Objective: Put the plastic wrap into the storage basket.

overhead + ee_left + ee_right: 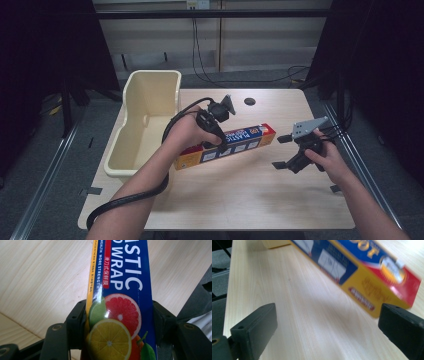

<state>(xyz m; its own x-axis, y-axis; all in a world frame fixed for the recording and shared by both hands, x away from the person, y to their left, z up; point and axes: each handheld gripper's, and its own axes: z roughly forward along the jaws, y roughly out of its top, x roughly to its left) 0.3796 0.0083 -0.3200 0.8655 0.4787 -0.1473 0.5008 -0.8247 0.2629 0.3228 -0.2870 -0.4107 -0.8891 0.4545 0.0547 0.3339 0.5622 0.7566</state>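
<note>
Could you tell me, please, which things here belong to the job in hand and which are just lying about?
In the job:
- plastic wrap box, clamped by the left tongs
- right tongs, open beside the box's end
- cream bin, perhaps its destination

Lying about:
- dark round disc on the table
- cables on the floor

The high view looked forward and down from above the person's side, taking in the whole desk [240, 200]. The left gripper view sat very close along its tongs, pressed up to the plastic wrap box [120, 315]. The right gripper view skimmed low over the desk, sharing that same box [367, 272].
</note>
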